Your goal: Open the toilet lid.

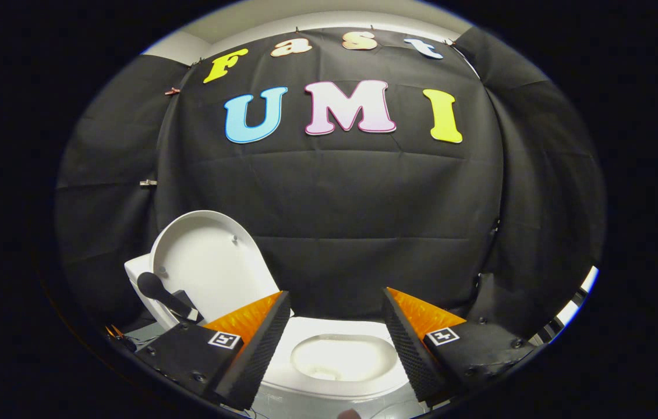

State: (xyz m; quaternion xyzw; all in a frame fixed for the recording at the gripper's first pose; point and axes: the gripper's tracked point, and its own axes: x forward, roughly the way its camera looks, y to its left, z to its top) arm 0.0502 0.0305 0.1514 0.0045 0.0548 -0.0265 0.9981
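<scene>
We find the lid [207, 265] raised upright, leaning back beyond the left finger. The bowl [338, 358] lies exposed between the fingers; we cannot tell its contents. The gripper [335, 343] is spread, grasping nothing.

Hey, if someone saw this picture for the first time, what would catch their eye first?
Probably the white toilet lid, already raised and standing upright beyond the claw's left finger, against the black cloth wall. Next, the open toilet bowl, seen between the two spread fingers, which hold nothing. A black brush-like handle rests beside the lid.
</scene>
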